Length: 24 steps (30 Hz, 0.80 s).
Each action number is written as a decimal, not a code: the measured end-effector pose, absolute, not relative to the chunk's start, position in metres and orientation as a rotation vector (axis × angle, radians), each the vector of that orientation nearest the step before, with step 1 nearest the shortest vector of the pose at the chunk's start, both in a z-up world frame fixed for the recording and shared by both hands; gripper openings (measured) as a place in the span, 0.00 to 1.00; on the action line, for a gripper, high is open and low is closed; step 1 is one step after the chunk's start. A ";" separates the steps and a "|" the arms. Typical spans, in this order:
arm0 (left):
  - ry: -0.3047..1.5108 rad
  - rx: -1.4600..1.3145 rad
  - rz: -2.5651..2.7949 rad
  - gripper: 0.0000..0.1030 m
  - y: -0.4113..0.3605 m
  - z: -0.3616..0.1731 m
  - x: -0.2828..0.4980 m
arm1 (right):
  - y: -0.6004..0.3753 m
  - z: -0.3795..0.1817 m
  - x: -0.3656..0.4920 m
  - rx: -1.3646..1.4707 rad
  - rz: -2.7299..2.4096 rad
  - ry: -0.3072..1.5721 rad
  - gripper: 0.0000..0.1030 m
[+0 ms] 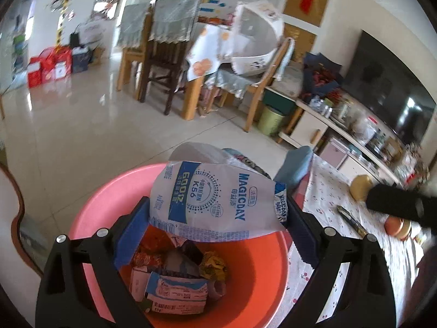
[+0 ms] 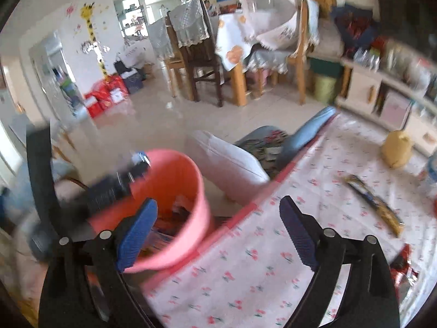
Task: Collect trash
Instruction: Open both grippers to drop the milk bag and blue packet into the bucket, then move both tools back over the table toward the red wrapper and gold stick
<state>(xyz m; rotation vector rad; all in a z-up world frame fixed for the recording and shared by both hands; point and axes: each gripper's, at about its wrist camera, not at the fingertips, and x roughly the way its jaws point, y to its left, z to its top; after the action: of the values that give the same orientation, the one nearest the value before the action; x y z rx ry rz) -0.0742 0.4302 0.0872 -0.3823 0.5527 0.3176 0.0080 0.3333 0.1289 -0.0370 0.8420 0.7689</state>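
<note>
In the left wrist view my left gripper [image 1: 215,218] holds a white and blue Magicday milk carton [image 1: 215,202] between its blue pads, right above the pink bucket [image 1: 90,196]. The bucket holds several crumpled wrappers and cartons [image 1: 177,281]. In the right wrist view my right gripper [image 2: 218,227] is open and empty over the table's edge beside the pink bucket [image 2: 174,180]. A yellow and blue wrapper [image 2: 374,202] lies on the flowered tablecloth [image 2: 259,273]. A red wrapper [image 2: 404,268] lies at the right edge.
A white cushion [image 2: 229,158] and a blue chair [image 2: 308,134] stand behind the bucket. A yellow jar [image 2: 396,150] sits on the table's far side. Dining chairs [image 1: 164,63], a green bin [image 1: 270,120] and a TV cabinet [image 1: 341,136] stand farther off.
</note>
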 end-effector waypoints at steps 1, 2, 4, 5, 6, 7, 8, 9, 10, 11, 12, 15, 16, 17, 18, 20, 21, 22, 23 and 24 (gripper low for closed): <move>0.550 -0.369 0.312 0.91 0.428 0.088 -0.074 | 0.338 0.133 0.013 -0.037 0.785 0.860 0.89; 0.548 -0.348 0.307 0.91 0.425 0.088 -0.073 | 0.345 0.137 0.019 -0.044 0.800 0.877 0.89; 0.553 -0.326 0.300 0.91 0.421 0.088 -0.071 | 0.365 0.142 0.030 -0.087 0.841 0.929 0.91; 0.552 -0.327 0.295 0.91 0.421 0.088 -0.071 | 0.372 0.142 0.032 -0.103 0.856 0.951 0.91; 0.550 -0.331 0.289 0.91 0.421 0.088 -0.071 | 0.383 0.140 0.036 -0.128 0.872 0.983 0.91; 0.550 -0.334 0.287 0.91 0.421 0.088 -0.071 | 0.393 0.138 0.038 -0.156 0.880 1.010 0.91; 0.551 -0.336 0.287 0.91 0.421 0.088 -0.071 | 0.401 0.134 0.039 -0.181 0.884 1.030 0.91; 0.558 -0.336 0.284 0.91 0.421 0.088 -0.070 | 0.413 0.127 0.041 -0.217 0.894 1.063 0.91; 0.560 -0.337 0.279 0.91 0.421 0.088 -0.070 | 0.418 0.122 0.042 -0.238 0.888 1.073 0.91; 0.561 -0.340 0.277 0.91 0.421 0.088 -0.070 | 0.422 0.119 0.044 -0.258 0.867 1.070 0.91; 0.559 -0.342 0.277 0.91 0.421 0.088 -0.070 | 0.422 0.114 0.048 -0.257 0.836 1.071 0.91; 0.561 -0.344 0.269 0.92 0.419 0.088 -0.069 | 0.413 0.108 0.056 -0.175 0.820 1.081 0.91; 0.566 -0.332 0.271 0.93 0.417 0.088 -0.068 | 0.409 0.108 0.056 -0.151 0.822 1.069 0.91; 0.569 -0.324 0.276 0.93 0.415 0.087 -0.067 | 0.404 0.110 0.056 -0.133 0.824 1.058 0.91; 0.572 -0.321 0.278 0.93 0.414 0.087 -0.067 | 0.397 0.110 0.055 -0.105 0.817 1.043 0.91; 0.575 -0.327 0.275 0.93 0.413 0.086 -0.067 | 0.386 0.113 0.056 -0.066 0.804 1.030 0.91; 0.577 -0.328 0.272 0.93 0.412 0.085 -0.066 | 0.379 0.114 0.055 -0.040 0.800 1.022 0.91; 0.581 -0.323 0.268 0.93 0.410 0.085 -0.065 | 0.370 0.116 0.054 -0.009 0.796 1.007 0.91; 0.584 -0.318 0.265 0.93 0.408 0.085 -0.064 | 0.362 0.118 0.053 0.018 0.792 0.993 0.91; 0.586 -0.310 0.257 0.93 0.404 0.085 -0.063 | 0.351 0.120 0.052 0.048 0.783 0.979 0.91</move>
<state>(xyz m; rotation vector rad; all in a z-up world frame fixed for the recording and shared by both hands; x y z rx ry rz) -0.0631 0.4044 0.0845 -0.3103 0.5865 0.2573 0.0521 0.3512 0.1204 0.0476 0.9785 0.7827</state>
